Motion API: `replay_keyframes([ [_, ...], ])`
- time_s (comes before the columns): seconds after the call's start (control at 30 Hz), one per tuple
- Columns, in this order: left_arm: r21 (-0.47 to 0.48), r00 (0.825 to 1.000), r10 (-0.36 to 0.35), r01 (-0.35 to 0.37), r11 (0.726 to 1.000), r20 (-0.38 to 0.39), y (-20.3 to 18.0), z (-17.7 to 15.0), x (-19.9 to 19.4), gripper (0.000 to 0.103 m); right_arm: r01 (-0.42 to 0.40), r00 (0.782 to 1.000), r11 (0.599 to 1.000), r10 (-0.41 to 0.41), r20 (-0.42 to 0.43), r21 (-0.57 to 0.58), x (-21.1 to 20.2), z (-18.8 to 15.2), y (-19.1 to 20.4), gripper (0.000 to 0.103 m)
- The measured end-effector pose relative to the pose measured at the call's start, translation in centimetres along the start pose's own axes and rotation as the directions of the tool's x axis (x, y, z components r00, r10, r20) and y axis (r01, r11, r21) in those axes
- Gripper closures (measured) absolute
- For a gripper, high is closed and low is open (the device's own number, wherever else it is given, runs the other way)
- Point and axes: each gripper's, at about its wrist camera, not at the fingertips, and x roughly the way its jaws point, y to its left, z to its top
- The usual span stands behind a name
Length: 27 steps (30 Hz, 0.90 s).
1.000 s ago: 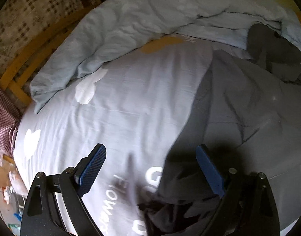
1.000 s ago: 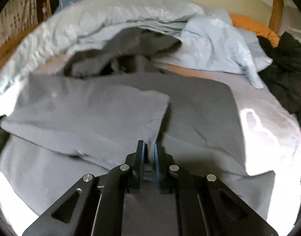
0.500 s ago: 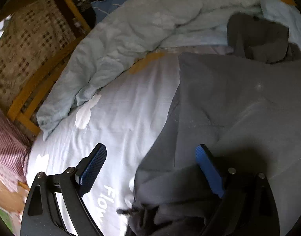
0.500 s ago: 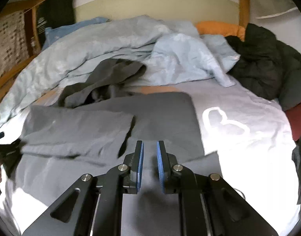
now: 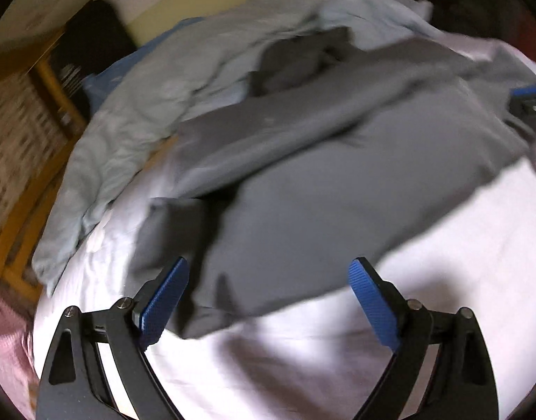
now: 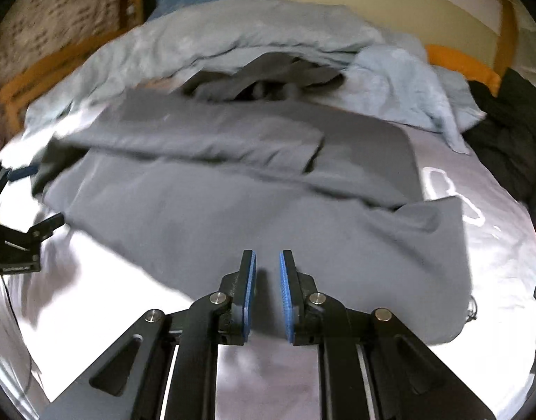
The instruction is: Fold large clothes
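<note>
A large grey garment [image 5: 320, 192] lies spread on the white bed sheet [image 5: 443, 245], one sleeve folded across its upper part [image 6: 215, 136]. My left gripper [image 5: 269, 280] hovers over the garment's near left corner, jaws wide open and empty; it also shows at the left edge of the right wrist view as the left gripper [image 6: 16, 238]. My right gripper [image 6: 268, 273] hangs just above the garment's [image 6: 233, 210] near hem. Its jaws stand a narrow gap apart and are opening, with nothing between the pads. The left wrist view catches the right gripper [image 5: 528, 98] at its right edge.
A crumpled light blue duvet [image 6: 233, 35] is heaped along the head of the bed, with a second dark grey garment [image 6: 261, 77] on it. A black jacket [image 6: 506, 133] and an orange pillow [image 6: 457, 63] lie at the far right. The wooden bed frame [image 5: 19, 231] runs along the left.
The right gripper let go of the garment's folded edge, its jaws parted, and it drew back to the near hem. The left gripper swung right, rolled, and stayed open.
</note>
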Motion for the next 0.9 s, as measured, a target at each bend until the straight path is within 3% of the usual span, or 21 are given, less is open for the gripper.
replay_keyframes([
  [0.03, 0.009, 0.999, -0.036, 0.036, 0.999, -0.009, -0.6, -0.1, 0.0, 0.01, -0.003, 1.0, 1.0, 0.003, -0.005, -0.015, 0.1, -0.4, 0.3, 0.058],
  [0.07, 0.01, 0.997, -0.076, 0.076, 0.997, -0.018, -1.1, -0.1, 0.0, 0.01, 0.0, 1.0, 1.0, 0.0, -0.003, -0.025, 0.1, -0.9, 0.6, 0.029],
  [0.1, 0.015, 0.994, -0.103, 0.103, 0.995, -0.021, -1.6, -0.2, -0.1, 0.01, 0.019, 1.0, 0.999, -0.019, 0.01, -0.027, 0.0, -1.3, 0.7, 0.021],
  [0.23, 0.063, 1.0, -0.018, 0.019, 0.998, -0.008, -3.2, -0.1, 0.4, 0.01, 0.066, 0.998, 0.993, -0.065, 0.015, -0.103, 0.1, -2.5, 1.8, 0.02],
  [0.47, -0.031, 0.998, 0.05, -0.051, 0.998, -0.026, -2.1, 0.9, 2.5, 0.01, 0.147, 0.989, 0.967, -0.148, 0.015, -0.209, 0.9, -4.0, 3.2, 0.02],
  [0.57, -0.129, 0.998, 0.01, -0.018, 0.992, -0.057, -0.6, 1.2, 3.8, 0.01, 0.271, 0.961, 0.931, -0.277, 0.012, -0.245, 1.6, -4.3, 3.6, 0.017],
  [0.63, -0.166, 0.997, 0.029, -0.04, 0.985, -0.067, 0.1, 1.4, 4.7, 0.011, 0.342, 0.937, 0.906, -0.349, 0.02, -0.25, 1.8, -4.3, 3.2, 0.016],
  [0.8, -0.184, 0.995, 0.061, -0.075, 0.98, -0.081, 0.4, 1.6, 5.8, 0.027, 0.369, 0.927, 0.909, -0.375, 0.009, -0.195, 2.2, -4.0, 1.2, 0.015],
  [0.9, -0.168, 0.994, 0.083, -0.095, 0.981, -0.078, -0.1, 1.4, 5.4, 0.03, 0.384, 0.922, 0.903, -0.387, 0.022, -0.193, 2.4, -3.9, 0.5, 0.015],
])
